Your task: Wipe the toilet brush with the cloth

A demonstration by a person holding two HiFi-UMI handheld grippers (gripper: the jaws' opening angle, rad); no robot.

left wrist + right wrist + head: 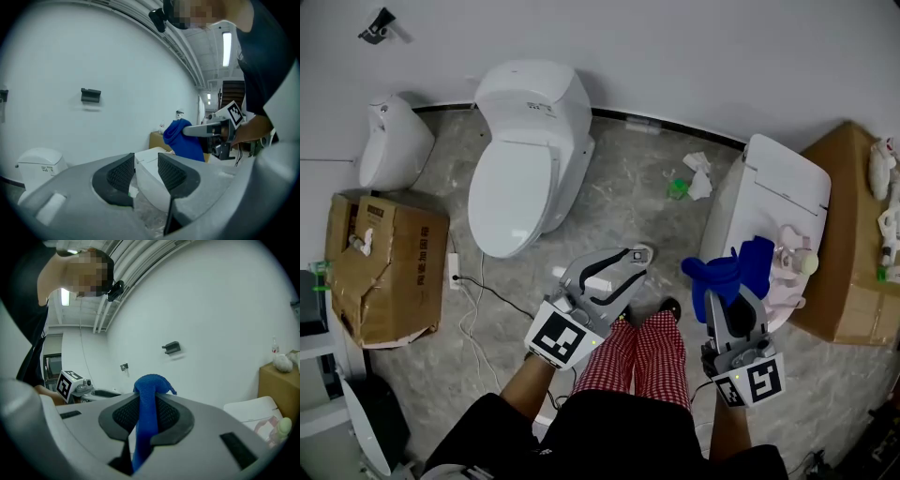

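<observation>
— What fills the picture, biggest first?

— A grey stone floor under a white wall. Two toilets stand on it: one toilet left of centre at the top, lid down, and a second toilet at the right edge of the middle. There are also two boxes. One cardboard box is at the left, torn open, and the other box is at the far right behind the second toilet. One white urinal sits in the upper left corner.

— And the grippers?

— Two, both in the lower half. The left gripper is at centre, with its jaws standing apart. Nothing is pinched between them; through the gap its own view shows only the second toilet, well beyond.

— The right one?

— The right gripper is lower right of centre. Its jaws are closed tight on the one blue cloth. The cloth runs up between the pads and bunches over the tips, hanging in front of the second toilet.

— How far is the cloth from the left jaws?

— Well apart, off to their right.

— Anything smaller?

— A few scraps of paper on the floor between the toilets.
</observation>
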